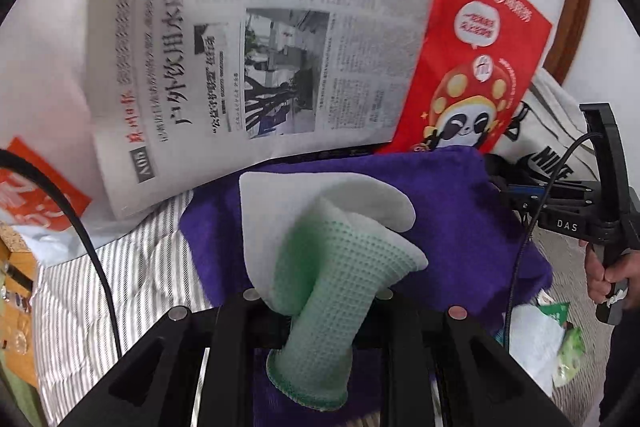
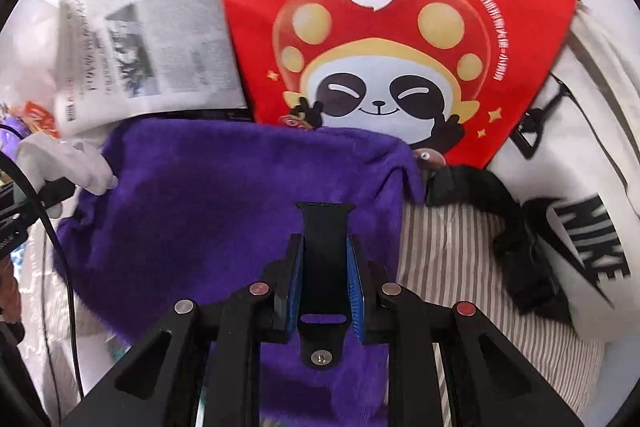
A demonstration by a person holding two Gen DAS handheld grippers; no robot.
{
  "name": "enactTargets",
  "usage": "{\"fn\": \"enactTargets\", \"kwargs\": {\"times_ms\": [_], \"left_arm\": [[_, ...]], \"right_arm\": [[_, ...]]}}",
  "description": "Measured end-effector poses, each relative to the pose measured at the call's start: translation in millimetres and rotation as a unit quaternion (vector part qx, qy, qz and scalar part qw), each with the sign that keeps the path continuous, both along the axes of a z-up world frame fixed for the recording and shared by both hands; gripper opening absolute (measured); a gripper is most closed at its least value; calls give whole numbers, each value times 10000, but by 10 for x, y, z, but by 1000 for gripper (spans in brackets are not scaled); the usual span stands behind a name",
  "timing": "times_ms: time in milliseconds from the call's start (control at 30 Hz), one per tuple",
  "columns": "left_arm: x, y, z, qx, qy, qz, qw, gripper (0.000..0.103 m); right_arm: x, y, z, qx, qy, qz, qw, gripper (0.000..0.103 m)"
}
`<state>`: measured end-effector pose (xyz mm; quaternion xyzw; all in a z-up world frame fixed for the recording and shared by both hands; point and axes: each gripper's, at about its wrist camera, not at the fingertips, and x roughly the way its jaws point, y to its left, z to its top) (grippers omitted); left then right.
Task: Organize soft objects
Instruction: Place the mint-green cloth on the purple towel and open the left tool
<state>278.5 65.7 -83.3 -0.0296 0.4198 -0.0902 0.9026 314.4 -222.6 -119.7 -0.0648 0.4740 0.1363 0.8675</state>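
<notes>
The purple plush towel [image 2: 224, 211] lay over the grey-striped bedsheet [image 2: 452, 251], near a red paper panda bag [image 2: 400, 39] and a newspaper [image 1: 256, 59]. The left gripper [image 1: 316, 311] pinched a white-and-green knitted glove [image 1: 324, 267]; the right gripper [image 2: 324, 267] clamped a black strap [image 2: 324, 239]. The glove's loose cuff could likely slip out or snag on the towel.

Fuzzy purple towel [image 2: 224, 211] spread on the striped grey-and-white sheet [image 2: 448, 251], folded printed newspaper [image 1: 256, 59] behind it at left, red paper panda-print gift bag [image 2: 400, 27] behind at right, white canvas Nike tote [image 2: 592, 211] far right, black strap [image 2: 508, 227] between towel and tote.
</notes>
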Motion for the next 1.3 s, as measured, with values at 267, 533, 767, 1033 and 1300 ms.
{"fn": "enactTargets", "kwargs": {"times_ms": [267, 533, 767, 1033, 1300], "left_arm": [[372, -37, -271, 43, 272, -21, 9996, 19], [577, -122, -454, 294, 503, -45, 9983, 19], [610, -196, -604, 467, 749, -9, 9961, 20], [538, -392, -652, 701, 852, -99, 9938, 27], [304, -513, -612, 813, 878, -110, 9928, 61]], "right_arm": [[431, 87, -302, -311, 242, -41, 9992, 21], [600, 102, -511, -344, 381, -92, 9986, 21], [614, 52, -508, -354, 364, -22, 9987, 21], [567, 91, -539, -335, 377, 53, 9987, 44], [414, 218, -457, -274, 329, 328, 9985, 71]]}}
